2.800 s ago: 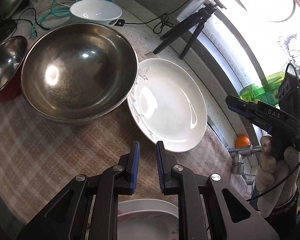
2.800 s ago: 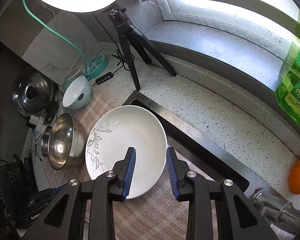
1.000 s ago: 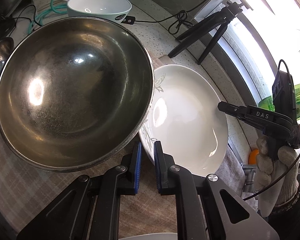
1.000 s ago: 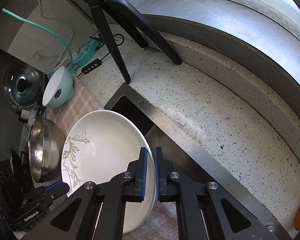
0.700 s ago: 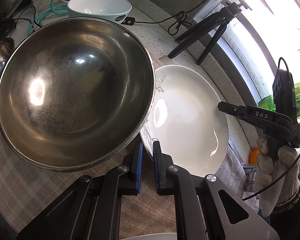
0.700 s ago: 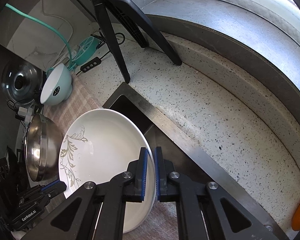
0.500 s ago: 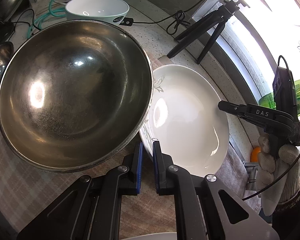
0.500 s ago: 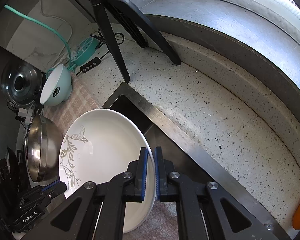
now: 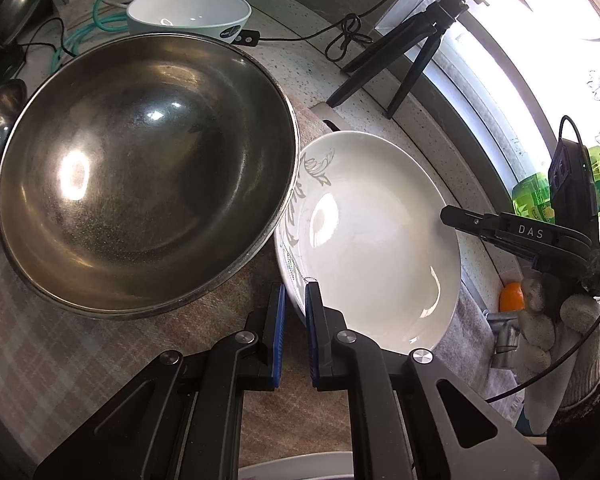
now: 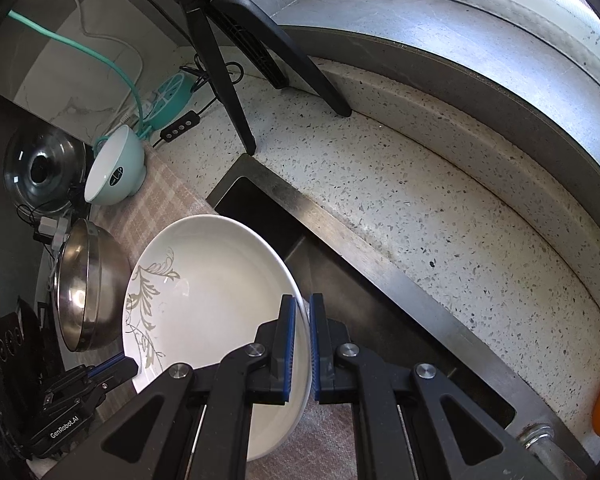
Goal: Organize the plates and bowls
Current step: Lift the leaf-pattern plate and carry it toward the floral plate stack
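Both clamped now: left hand-held gripper point(image 9: 295, 300) pinches the white plate point(image 9: 372, 248) rim at 7 o'clock, right hand-held gripper point(image 10: 303, 320) at 4 o'clock; steel bowl point(image 9: 140, 176) touches its 10 o'clock edge.

Left gripper point(image 9: 295, 300) angled steeply downward, blue-padded jaws drawn nearly together and clamped on the near rim of the white plate point(image 9: 372, 248), one pad above the rim and one below. Right gripper point(image 10: 302, 316) tilted down just as steeply, jaws closed tight on the opposite edge of the same plate, rim pinched between the blue pads. Seen from the left wrist, right gripper reaching in over the plate's far-right rim, held from below by a hand point(image 9: 556, 320) in a white knit glove, thin black cable looping down past the wrist.
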Demonstrator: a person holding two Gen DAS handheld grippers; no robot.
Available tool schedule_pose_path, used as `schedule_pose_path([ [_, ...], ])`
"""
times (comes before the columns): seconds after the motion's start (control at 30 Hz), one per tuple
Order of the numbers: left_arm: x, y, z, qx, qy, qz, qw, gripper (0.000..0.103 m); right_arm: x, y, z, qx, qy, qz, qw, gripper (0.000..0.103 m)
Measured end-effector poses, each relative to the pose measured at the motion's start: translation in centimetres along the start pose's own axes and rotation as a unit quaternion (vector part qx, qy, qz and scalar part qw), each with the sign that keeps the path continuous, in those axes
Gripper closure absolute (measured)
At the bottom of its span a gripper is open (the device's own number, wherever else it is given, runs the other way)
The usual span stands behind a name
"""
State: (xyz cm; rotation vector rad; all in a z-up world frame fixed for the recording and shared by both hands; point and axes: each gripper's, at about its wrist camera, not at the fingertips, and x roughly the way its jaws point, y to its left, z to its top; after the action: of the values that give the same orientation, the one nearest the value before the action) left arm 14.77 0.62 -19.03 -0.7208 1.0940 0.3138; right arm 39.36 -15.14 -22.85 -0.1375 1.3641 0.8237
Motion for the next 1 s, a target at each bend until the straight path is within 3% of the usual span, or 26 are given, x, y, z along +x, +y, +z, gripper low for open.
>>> schedule_pose_path([
  [1.0, -0.9, -0.8, -1.3, 0.065, 0.028, -0.01, 0.9975, 0.095, -3.3, -2.3, -7.4, 0.067, -0.022, 0.017, 0.997, 0.096],
])
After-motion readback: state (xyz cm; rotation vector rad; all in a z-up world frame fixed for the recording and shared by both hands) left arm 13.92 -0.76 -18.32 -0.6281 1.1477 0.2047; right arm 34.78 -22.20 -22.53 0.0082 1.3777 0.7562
